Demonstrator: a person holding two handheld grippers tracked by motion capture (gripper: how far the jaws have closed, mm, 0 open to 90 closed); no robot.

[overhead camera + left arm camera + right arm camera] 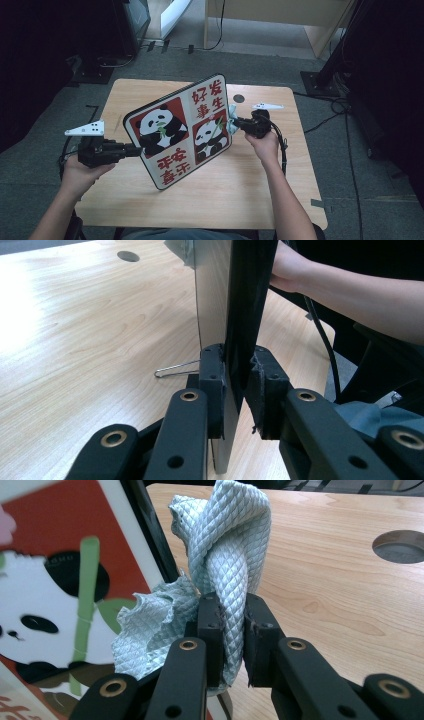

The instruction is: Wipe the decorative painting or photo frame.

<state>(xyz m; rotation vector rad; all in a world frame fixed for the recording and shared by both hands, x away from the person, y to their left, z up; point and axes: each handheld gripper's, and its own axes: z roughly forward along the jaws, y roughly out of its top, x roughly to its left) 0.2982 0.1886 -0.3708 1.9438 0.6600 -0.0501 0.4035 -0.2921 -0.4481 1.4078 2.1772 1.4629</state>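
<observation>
Item: panda board (179, 131), a flat picture panel with red squares and Chinese characters, held tilted on edge above the middle of the wooden table (240, 190), its lower corner close to or on the tabletop.

Hold: my left gripper (134, 149) has its jaws clamped on the board's left edge; in the left gripper view the panel (235, 315) is squeezed thin between my pads.

Tool: grey-blue cloth (225, 565), bunched and twisted, pinched tight in my right gripper (230, 630), touching the board's right edge beside the small panda.

Risks, as I judge them:
- One narrow bite on the edge; pressing hard with the cloth could swing the board round that grip or slip it out.
- The loose cloth could snag on the board's corner.
- The lower corner may skid across the smooth table.

Nearby: cable hole (239, 98) behind the board; a wire clip (172, 370) lying on the wood.
</observation>
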